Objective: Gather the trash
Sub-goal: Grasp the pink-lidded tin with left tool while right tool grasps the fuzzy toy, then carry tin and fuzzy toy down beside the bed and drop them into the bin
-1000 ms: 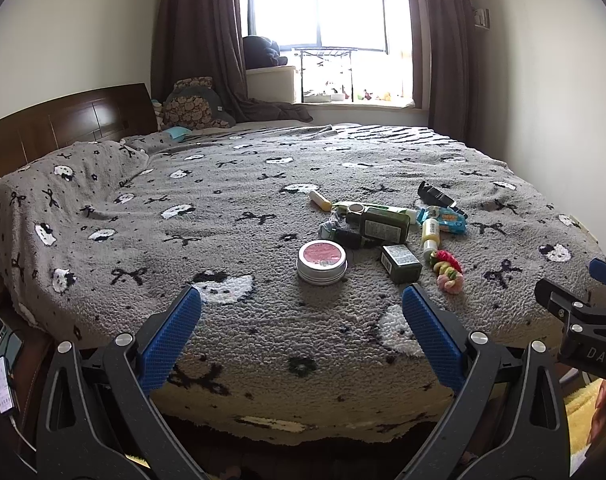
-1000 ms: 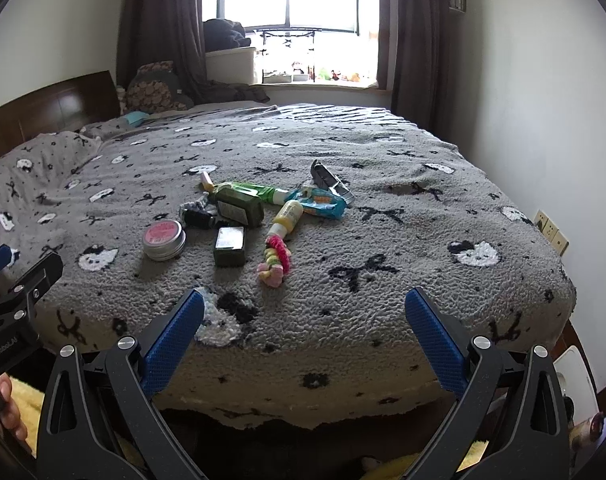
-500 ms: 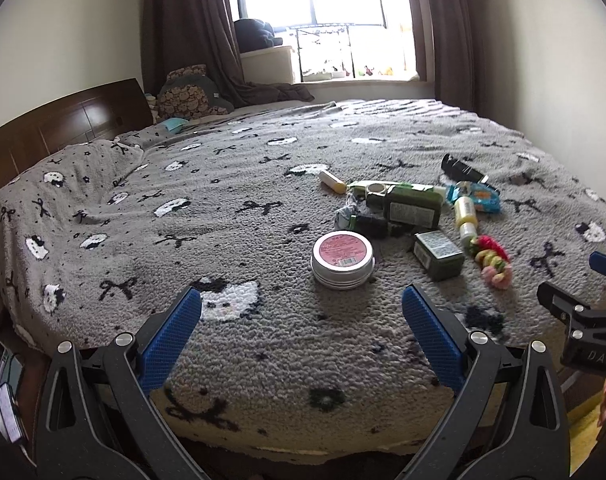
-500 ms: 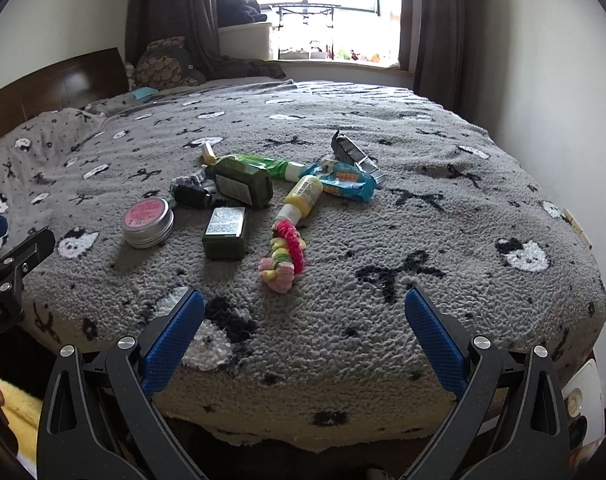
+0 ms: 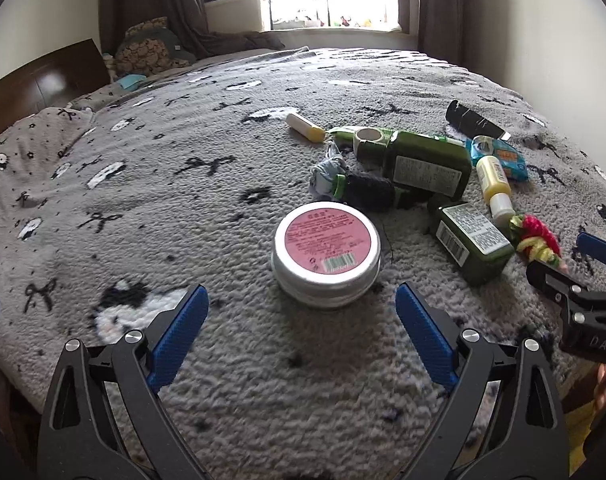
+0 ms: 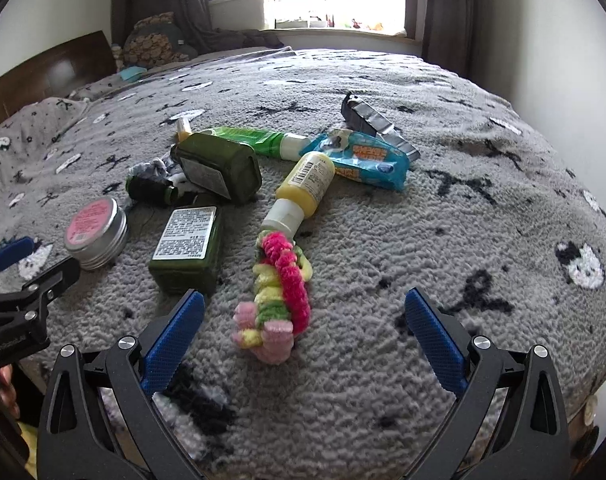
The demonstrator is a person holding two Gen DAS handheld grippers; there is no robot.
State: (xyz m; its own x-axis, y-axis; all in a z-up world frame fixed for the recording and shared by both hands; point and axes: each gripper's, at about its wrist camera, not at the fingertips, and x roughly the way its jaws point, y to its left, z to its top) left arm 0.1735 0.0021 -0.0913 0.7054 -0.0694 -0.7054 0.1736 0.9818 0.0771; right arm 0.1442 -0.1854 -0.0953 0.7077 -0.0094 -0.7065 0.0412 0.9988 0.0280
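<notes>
**Both tongs wide over the pile on the bed**

Daylight pours through the window at the far end, dark curtains either side, and a grey fleece blanket (image 5: 183, 208) printed with black bows and white faces covers the bed. Down near the foot lies the clutter.

Left tongs (image 5: 302, 304) are spread wide with nothing between the blue pads; the jaws have just been closing a touch, and they remain apart. Right ahead of them sits the round tin with the pink label (image 5: 326, 249), flat on the blanket, just beyond the fingertips and not touched. Behind it lie a small dark bottle (image 5: 367, 190) with a green cap, a big green bottle (image 5: 427, 166) on its side and a green box (image 5: 473, 238) with a white label.

Right tongs (image 6: 304, 310) are open too, empty, pads well apart. Between them and a little ahead lies the pink, yellow and green knitted scrunchie (image 6: 281, 292), just beside the left pad's side but clear of both. Touching its far end is the white cap of a yellow bottle (image 6: 307, 188). Beyond that are a blue wipes packet (image 6: 367, 162), a green tube (image 6: 247, 138) and a dark foil wrapper (image 6: 367, 120).

Each view catches the other tongs at its edge.
</notes>
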